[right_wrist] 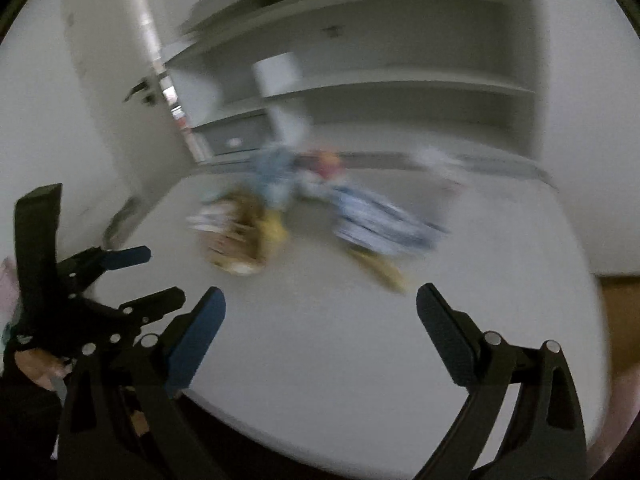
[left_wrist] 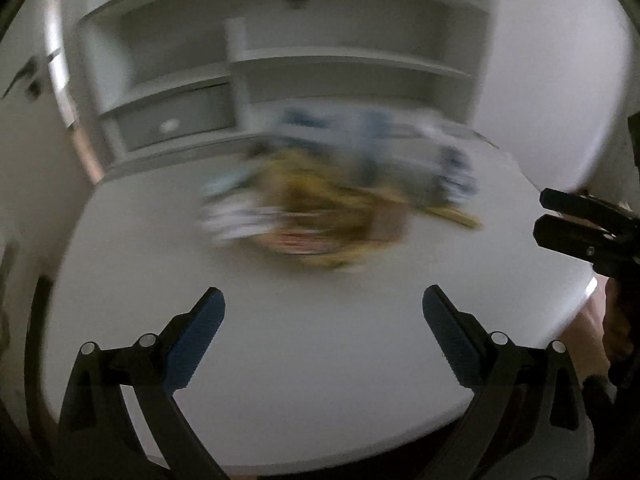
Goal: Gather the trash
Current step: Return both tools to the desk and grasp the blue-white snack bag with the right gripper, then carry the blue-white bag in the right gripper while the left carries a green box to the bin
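Note:
Both views are motion-blurred. A heap of trash (left_wrist: 328,208) lies on a white table (left_wrist: 312,344): yellow-brown wrappers, white and blue packets, too blurred to tell apart. The heap also shows in the right wrist view (right_wrist: 304,220). My left gripper (left_wrist: 323,304) is open and empty above the near part of the table, short of the heap. My right gripper (right_wrist: 320,304) is open and empty too, also short of the heap. The right gripper shows at the right edge of the left wrist view (left_wrist: 552,216). The left gripper shows at the left of the right wrist view (right_wrist: 160,276).
Grey-white shelves (left_wrist: 352,60) stand behind the table against the wall. A door with a dark handle (right_wrist: 140,90) is at the left. The table's near edge (left_wrist: 320,460) curves just below the grippers.

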Tool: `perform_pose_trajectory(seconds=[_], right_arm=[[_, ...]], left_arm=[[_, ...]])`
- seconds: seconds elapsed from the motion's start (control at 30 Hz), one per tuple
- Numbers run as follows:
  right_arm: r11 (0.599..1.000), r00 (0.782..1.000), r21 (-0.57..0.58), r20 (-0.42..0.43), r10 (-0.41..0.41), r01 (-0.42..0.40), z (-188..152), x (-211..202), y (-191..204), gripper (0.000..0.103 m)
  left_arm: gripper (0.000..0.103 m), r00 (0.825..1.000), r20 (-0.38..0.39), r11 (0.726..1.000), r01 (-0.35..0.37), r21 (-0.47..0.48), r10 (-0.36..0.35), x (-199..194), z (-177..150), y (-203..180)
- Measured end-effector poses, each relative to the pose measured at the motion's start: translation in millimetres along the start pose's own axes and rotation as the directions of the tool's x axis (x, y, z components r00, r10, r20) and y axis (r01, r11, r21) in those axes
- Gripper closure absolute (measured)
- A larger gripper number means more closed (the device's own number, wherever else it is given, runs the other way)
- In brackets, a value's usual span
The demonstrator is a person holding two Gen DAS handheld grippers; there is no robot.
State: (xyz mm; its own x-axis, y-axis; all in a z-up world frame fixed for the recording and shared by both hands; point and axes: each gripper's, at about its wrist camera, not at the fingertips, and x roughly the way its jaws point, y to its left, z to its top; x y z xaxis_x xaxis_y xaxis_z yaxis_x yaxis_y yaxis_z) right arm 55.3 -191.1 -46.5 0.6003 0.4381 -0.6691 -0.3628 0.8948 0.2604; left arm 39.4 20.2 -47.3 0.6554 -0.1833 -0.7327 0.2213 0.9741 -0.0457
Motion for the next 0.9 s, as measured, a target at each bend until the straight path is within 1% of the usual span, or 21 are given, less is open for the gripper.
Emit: perform_pose_trajectory(seconds=[0.1, 0.2, 0.27, 0.33, 0.37, 0.43, 0.5, 0.53, 0.57, 0.6, 0.63, 0.67, 0.73, 0.83, 0.9], right_arm=[[0.999, 0.999, -0.027, -0.021, 0.031, -0.032, 28.2, 30.1, 20.8, 0.016], [0.998, 0.999, -0.049, -0.034, 0.033, -0.034, 50.4, 47.7, 33.0, 0.02], [0.998, 0.998, -0.052, -0.048, 0.028, -0.03, 60.2, 59.0, 32.1, 0.022], [0.999, 0.996, -0.04, -0.083, 0.023, -0.026, 70.5, 78.4, 28.0, 0.025], [0.999, 0.995, -0.033, -0.098, 0.026, -0.029, 74.0, 86.1, 25.2, 0.026], [0.999, 0.99, -0.013, -0.138, 0.028, -0.031, 82.2, 105.8, 21.4, 0.027], [0.999, 0.984, -0.004, -0.173, 0.034, -0.035, 86.4, 122.5, 19.5, 0.032], [0.999, 0.981, 0.002, -0.189, 0.043, -0.043, 88.1, 128.0, 20.5, 0.045], [0.998, 0.977, 0.013, -0.206, 0.064, -0.063, 89.7, 132.5, 19.7, 0.072], [0.996, 0.975, 0.037, -0.206, 0.087, -0.081, 92.9, 133.7, 18.1, 0.073], [0.995, 0.979, 0.042, -0.181, 0.095, -0.089, 95.8, 128.8, 17.9, 0.076], [0.995, 0.982, 0.031, -0.163, 0.099, -0.095, 98.7, 124.3, 20.5, 0.079], [0.995, 0.989, 0.01, -0.11, 0.103, -0.103, 102.5, 105.8, 21.6, 0.082], [0.993, 0.99, 0.01, -0.071, 0.121, -0.12, 108.1, 88.6, 22.5, 0.082], [0.992, 0.99, 0.006, -0.063, 0.128, -0.128, 107.2, 79.8, 22.4, 0.082]], left_arm=[[0.007, 1.0, 0.005, 0.999, -0.023, -0.036, 0.024, 0.4, 2.8, 35.4], [0.007, 1.0, 0.0, 0.999, -0.018, -0.048, 0.018, 5.8, 15.5, 59.6], [0.007, 1.0, -0.009, 0.999, -0.006, -0.045, 0.005, 16.6, 25.3, 68.9], [0.007, 1.0, -0.015, 0.999, 0.003, -0.038, -0.004, 21.5, 28.8, 77.2], [0.007, 1.0, -0.022, 0.999, 0.009, -0.031, -0.01, 30.0, 35.0, 80.1], [0.007, 0.999, -0.035, 1.0, 0.019, -0.022, -0.02, 39.4, 38.8, 78.9], [0.007, 0.998, -0.052, 0.999, 0.034, -0.014, -0.035, 51.4, 46.2, 80.8], [0.007, 0.997, -0.058, 0.999, 0.042, -0.008, -0.042, 56.5, 48.9, 81.5], [0.007, 0.997, -0.063, 0.999, 0.045, -0.001, -0.045, 62.8, 53.3, 82.6], [0.007, 0.997, -0.068, 0.999, 0.044, 0.012, -0.043, 68.8, 58.0, 83.0], [0.007, 0.997, -0.071, 0.999, 0.041, 0.027, -0.039, 74.0, 63.1, 83.1], [0.007, 0.997, -0.071, 0.998, 0.039, 0.039, -0.037, 75.1, 65.1, 83.5], [0.007, 0.997, -0.071, 0.997, 0.033, 0.065, -0.028, 81.5, 74.3, 83.9], [0.008, 0.997, -0.08, 0.993, 0.006, 0.117, 0.003, 95.0, 90.5, 82.0], [0.011, 0.995, -0.096, 0.989, -0.015, 0.145, 0.029, 101.2, 94.2, 78.5]])
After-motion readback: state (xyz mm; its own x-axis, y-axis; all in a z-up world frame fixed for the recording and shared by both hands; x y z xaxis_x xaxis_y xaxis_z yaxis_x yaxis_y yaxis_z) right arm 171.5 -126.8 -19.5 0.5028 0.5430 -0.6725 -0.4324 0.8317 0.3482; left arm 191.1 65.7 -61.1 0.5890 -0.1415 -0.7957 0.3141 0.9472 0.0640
